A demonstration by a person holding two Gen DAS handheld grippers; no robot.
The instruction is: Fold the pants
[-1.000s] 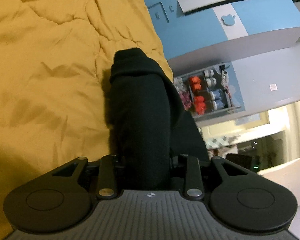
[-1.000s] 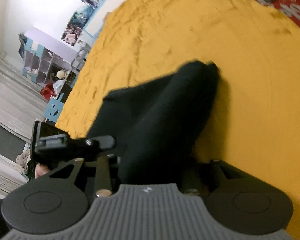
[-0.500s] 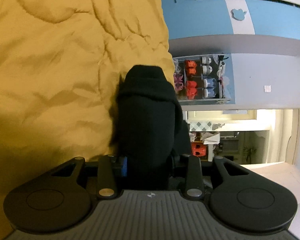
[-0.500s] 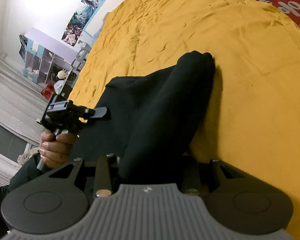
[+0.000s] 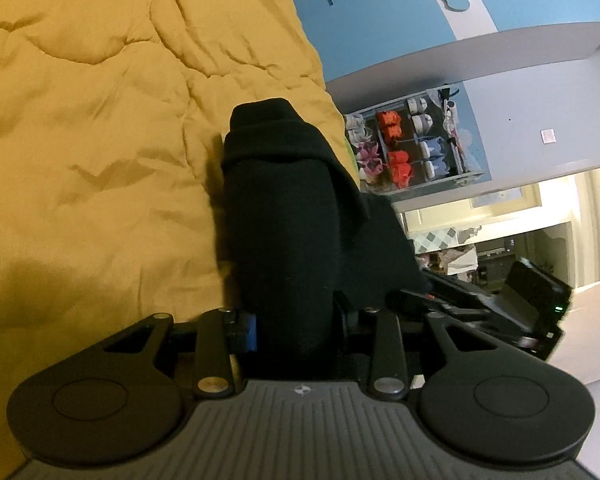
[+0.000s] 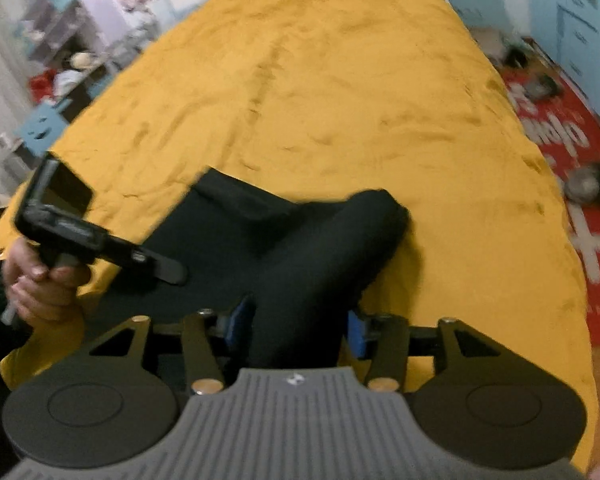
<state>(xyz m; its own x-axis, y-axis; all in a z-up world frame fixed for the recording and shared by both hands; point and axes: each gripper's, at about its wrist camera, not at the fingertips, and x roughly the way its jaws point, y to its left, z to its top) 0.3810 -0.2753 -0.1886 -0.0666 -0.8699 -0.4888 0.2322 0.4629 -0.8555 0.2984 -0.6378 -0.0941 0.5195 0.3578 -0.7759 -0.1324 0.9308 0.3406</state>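
While a thick roll of the black pants [image 5: 284, 240] is pinched by the left hand-held gripper [image 5: 296, 320] near the edge of the bed [image 5: 100, 140], slippage off that edge is risked; from the right view, the right hand-held gripper [image 6: 296, 324] is seen clamped on another bunch of the pants [image 6: 320, 256], and uneven pulling could undo the fold

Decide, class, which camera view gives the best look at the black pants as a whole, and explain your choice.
The right wrist view: the pants show a flat panel spread on the yellow bedspread, plus the roll running into the right tool. The left wrist view shows only a bunched roll clamped in the left tool.
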